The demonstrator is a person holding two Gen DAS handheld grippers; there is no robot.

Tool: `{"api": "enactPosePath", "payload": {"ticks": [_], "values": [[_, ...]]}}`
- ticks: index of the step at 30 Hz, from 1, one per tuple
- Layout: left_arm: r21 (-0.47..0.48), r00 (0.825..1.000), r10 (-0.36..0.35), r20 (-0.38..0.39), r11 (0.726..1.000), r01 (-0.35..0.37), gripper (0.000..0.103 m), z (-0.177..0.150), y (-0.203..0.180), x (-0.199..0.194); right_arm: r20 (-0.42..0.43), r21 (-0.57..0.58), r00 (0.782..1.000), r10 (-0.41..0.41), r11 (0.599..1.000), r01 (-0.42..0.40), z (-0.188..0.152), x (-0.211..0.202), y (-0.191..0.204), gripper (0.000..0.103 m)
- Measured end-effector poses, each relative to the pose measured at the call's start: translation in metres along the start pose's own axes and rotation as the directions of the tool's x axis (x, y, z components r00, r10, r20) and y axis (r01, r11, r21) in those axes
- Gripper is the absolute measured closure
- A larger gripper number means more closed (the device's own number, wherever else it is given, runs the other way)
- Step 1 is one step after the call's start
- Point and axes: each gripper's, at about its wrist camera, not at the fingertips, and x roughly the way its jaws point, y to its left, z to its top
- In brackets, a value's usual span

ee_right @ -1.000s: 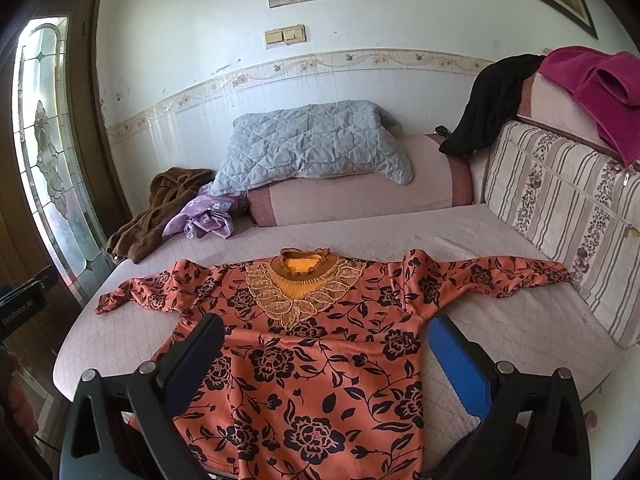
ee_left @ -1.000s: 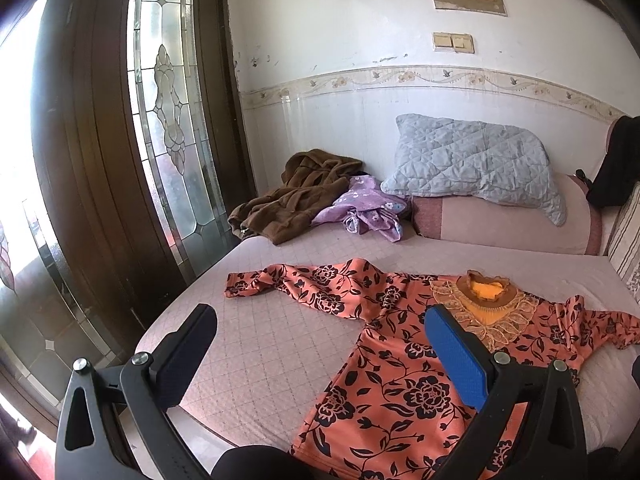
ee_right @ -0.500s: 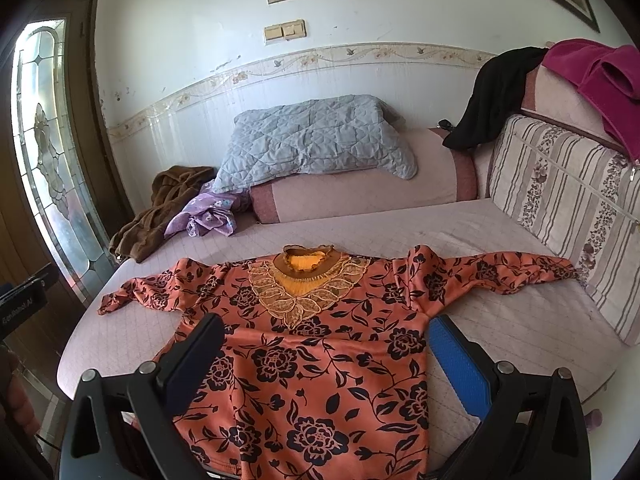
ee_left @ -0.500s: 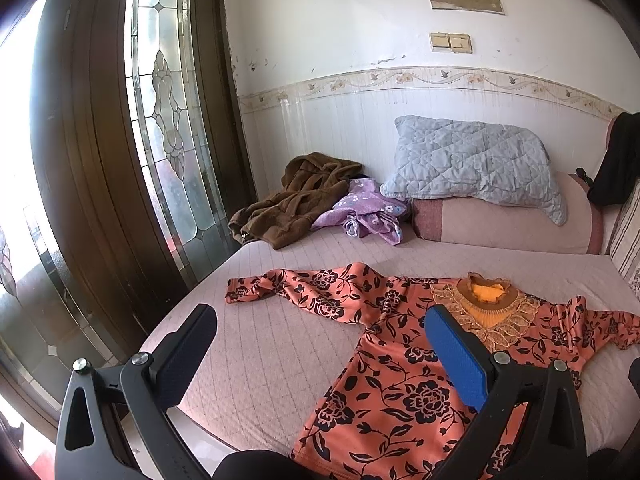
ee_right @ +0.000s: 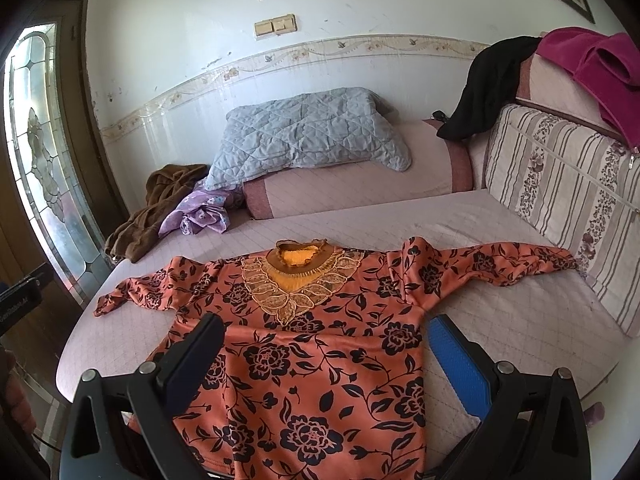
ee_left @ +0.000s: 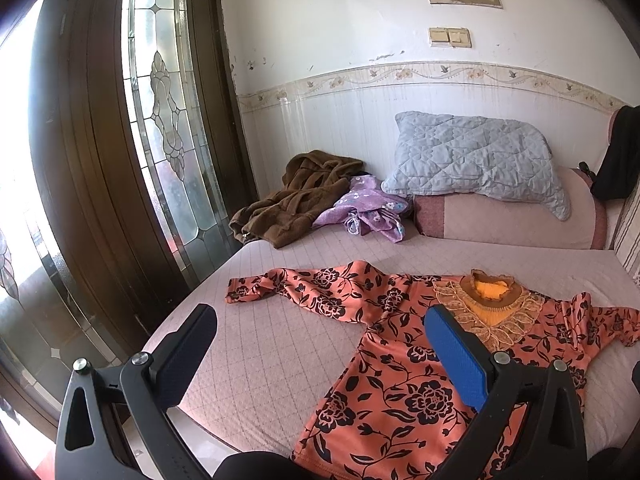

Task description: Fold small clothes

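Observation:
An orange long-sleeved top with black flowers [ee_right: 320, 344] lies flat, face up, on the pink quilted bed [ee_right: 520, 312], both sleeves spread out, its lace collar toward the pillows. It also shows in the left wrist view [ee_left: 400, 376], with its left sleeve [ee_left: 288, 288] stretched toward the bed's left edge. My left gripper [ee_left: 320, 336] is open and empty, held above the bed left of the top's body. My right gripper [ee_right: 324, 344] is open and empty, held above the top's lower body.
A grey quilted pillow [ee_right: 308, 136] rests on a pink bolster [ee_right: 360, 188] at the back. A brown robe [ee_left: 296, 200] and a purple garment [ee_left: 368, 208] lie at the back left. A striped cushion [ee_right: 568, 208] stands on the right. A glass-panelled door [ee_left: 160, 120] is on the left.
Both grippers have risen and pulled back a little, so the top sits lower and farther in both views. The jaws stay open and the top has not moved.

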Motion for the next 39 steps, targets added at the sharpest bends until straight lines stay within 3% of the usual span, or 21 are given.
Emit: {"api": "enactPosePath", "payload": {"ticks": [18, 22, 25, 26, 27, 29, 31, 33, 34, 35, 36, 38, 39], "values": [[0.026, 0.999, 0.024, -0.028, 0.999, -0.024, 0.0, -0.001, -0.021, 0.027, -0.031, 0.018, 1.0, 0.0, 1.0, 0.001, 0.0, 0.025, -0.01, 0.0], [0.051, 0.996, -0.012, -0.091, 0.999, 0.017, 0.0, -0.009, -0.039, 0.055, -0.037, 0.037, 0.999, 0.003, 0.999, -0.002, 0.005, 0.041, -0.024, 0.0], [0.084, 0.974, -0.075, -0.212, 0.992, 0.094, 0.0, -0.028, -0.062, 0.096, -0.06, 0.115, 0.997, 0.045, 0.993, -0.038, 0.008, 0.064, -0.057, 0.0], [0.097, 0.961, -0.09, -0.26, 0.988, 0.119, 0.0, -0.038, -0.071, 0.113, -0.073, 0.16, 0.994, 0.077, 0.985, -0.064, 0.009, 0.077, -0.078, 0.0], [0.119, 0.936, -0.104, -0.337, 0.981, 0.152, 0.0, -0.053, -0.085, 0.137, -0.08, 0.204, 0.991, 0.103, 0.975, -0.085, 0.008, 0.089, -0.098, 0.0], [0.149, 0.89, -0.104, -0.445, 0.971, 0.188, 0.0, -0.081, -0.108, 0.174, -0.101, 0.336, 0.983, 0.156, 0.935, -0.114, 0.006, 0.12, -0.155, 0.0], [0.174, 0.867, -0.078, -0.492, 0.967, 0.186, 0.0, -0.101, -0.124, 0.197, -0.098, 0.505, 0.976, 0.193, 0.855, -0.118, -0.002, 0.152, -0.229, 0.001], [0.181, 0.856, -0.079, -0.511, 0.964, 0.197, 0.0, -0.118, -0.138, 0.216, -0.102, 0.636, 0.981, 0.166, 0.769, -0.063, -0.013, 0.172, -0.288, 0.002], [0.188, 0.855, -0.076, -0.513, 0.962, 0.199, 0.0, -0.124, -0.144, 0.22, -0.087, 0.726, 0.981, 0.173, 0.686, -0.056, -0.022, 0.186, -0.331, 0.012], [0.195, 0.853, -0.072, -0.517, 0.96, 0.199, 0.0, -0.127, -0.148, 0.224, -0.073, 0.765, 0.983, 0.171, 0.641, -0.055, -0.027, 0.191, -0.352, 0.016], [0.2, 0.846, -0.076, -0.528, 0.957, 0.211, 0.0, -0.132, -0.152, 0.23, -0.055, 0.834, 0.99, 0.13, 0.551, -0.026, -0.034, 0.199, -0.389, 0.021], [0.205, 0.825, -0.08, -0.559, 0.951, 0.231, 0.0, -0.142, -0.155, 0.238, -0.069, 0.885, 0.997, 0.048, 0.463, 0.039, -0.041, 0.209, -0.432, 0.037], [0.19, 0.827, -0.096, -0.554, 0.953, 0.238, 0.0, -0.144, -0.154, 0.238, -0.081, 0.908, 0.997, 0.007, 0.414, 0.07, -0.044, 0.215, -0.451, 0.04]]}}
